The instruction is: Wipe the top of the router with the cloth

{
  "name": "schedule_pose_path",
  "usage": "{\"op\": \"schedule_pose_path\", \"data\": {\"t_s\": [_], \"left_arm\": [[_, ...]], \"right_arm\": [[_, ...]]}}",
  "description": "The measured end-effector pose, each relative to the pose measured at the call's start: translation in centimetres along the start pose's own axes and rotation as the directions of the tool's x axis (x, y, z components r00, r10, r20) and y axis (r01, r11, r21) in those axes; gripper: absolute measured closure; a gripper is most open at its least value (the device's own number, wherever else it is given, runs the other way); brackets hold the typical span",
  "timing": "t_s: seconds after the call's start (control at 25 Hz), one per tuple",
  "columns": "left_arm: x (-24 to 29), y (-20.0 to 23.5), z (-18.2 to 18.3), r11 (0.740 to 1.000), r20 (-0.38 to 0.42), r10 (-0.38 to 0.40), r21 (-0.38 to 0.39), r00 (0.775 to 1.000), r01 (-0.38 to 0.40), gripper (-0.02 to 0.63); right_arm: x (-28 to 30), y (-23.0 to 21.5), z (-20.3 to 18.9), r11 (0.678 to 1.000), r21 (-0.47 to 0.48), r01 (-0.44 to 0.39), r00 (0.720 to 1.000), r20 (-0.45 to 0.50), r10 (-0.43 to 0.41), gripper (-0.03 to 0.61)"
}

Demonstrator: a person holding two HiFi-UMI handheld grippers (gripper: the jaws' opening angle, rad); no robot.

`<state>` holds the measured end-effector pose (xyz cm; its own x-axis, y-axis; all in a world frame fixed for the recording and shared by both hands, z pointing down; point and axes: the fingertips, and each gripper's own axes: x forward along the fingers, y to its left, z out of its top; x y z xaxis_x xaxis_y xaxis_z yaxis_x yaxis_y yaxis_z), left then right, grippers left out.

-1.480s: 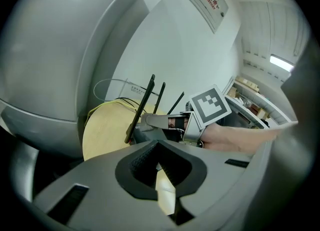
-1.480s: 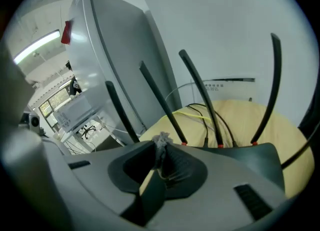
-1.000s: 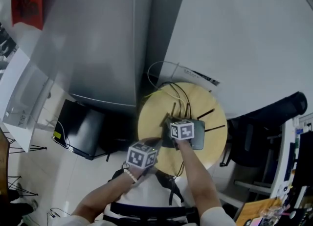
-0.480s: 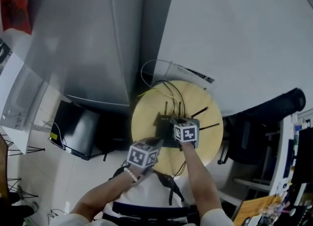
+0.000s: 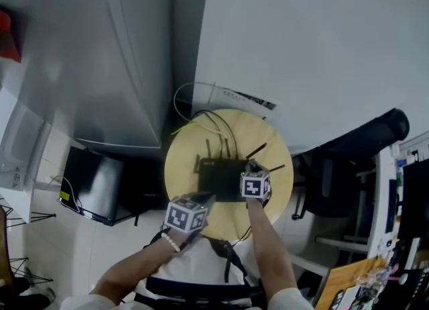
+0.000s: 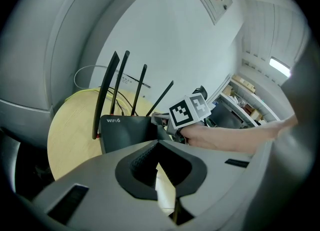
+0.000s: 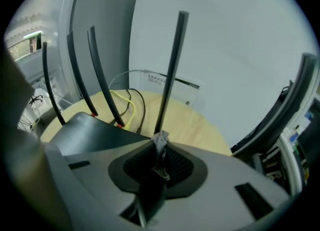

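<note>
Black router (image 5: 220,178) sitting in the middle of the round wooden table (image 5: 179,168), antennas (image 7: 172,70) up along its back edge, cables (image 5: 214,124) trailing off behind. Right gripper (image 5: 251,172) is over the router's right end, jaws clamped on the cloth (image 7: 161,140), and only a small grey scrap pokes out at the tips, right by the foot of one antenna. Left gripper (image 5: 200,200) hangs at the near side of the router, tips drawn together on nothing, and it doesn't look to be bracing the box. That's the worry. A hard sweep could shove the light router across the smooth tabletop and tug those cables, or clip an antenna and fold it over. With so little cloth showing, bare jaw could scrape the lid, or the scrap could slip free.
</note>
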<state>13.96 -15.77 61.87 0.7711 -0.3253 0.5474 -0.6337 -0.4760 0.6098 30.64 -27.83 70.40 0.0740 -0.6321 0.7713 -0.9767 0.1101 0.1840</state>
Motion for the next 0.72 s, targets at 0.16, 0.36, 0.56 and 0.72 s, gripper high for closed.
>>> {"op": "schedule_pose_path", "data": {"t_s": [0.16,0.36,0.56,0.72], "left_arm": [[0.2,-0.3,-0.1,1.0,-0.003,-0.008,-0.002,1.0,0.008,0.615],[0.1,-0.2,0.0,1.0,-0.012,-0.004,-0.003,1.0,0.004,0.615],[0.2,-0.3,0.1,1.0,-0.013,-0.006,-0.006,1.0,0.006,0.615],[0.1,-0.1,0.1,1.0,-0.011,-0.004,-0.008,1.0,0.004,0.615]], "right_arm": [[-0.7,-1.1,-0.9,0.997,-0.04,0.061,0.997,-0.046,-0.063,0.511],[-2.5,-2.0,-1.3,0.997,-0.041,0.059,0.998,-0.018,-0.06,0.511],[-2.8,-2.5,-3.9,0.999,-0.005,0.049,0.997,-0.058,-0.049,0.511],[-2.8,-1.8,-4.5,0.998,0.056,0.003,0.998,-0.055,0.0,0.512]]}}
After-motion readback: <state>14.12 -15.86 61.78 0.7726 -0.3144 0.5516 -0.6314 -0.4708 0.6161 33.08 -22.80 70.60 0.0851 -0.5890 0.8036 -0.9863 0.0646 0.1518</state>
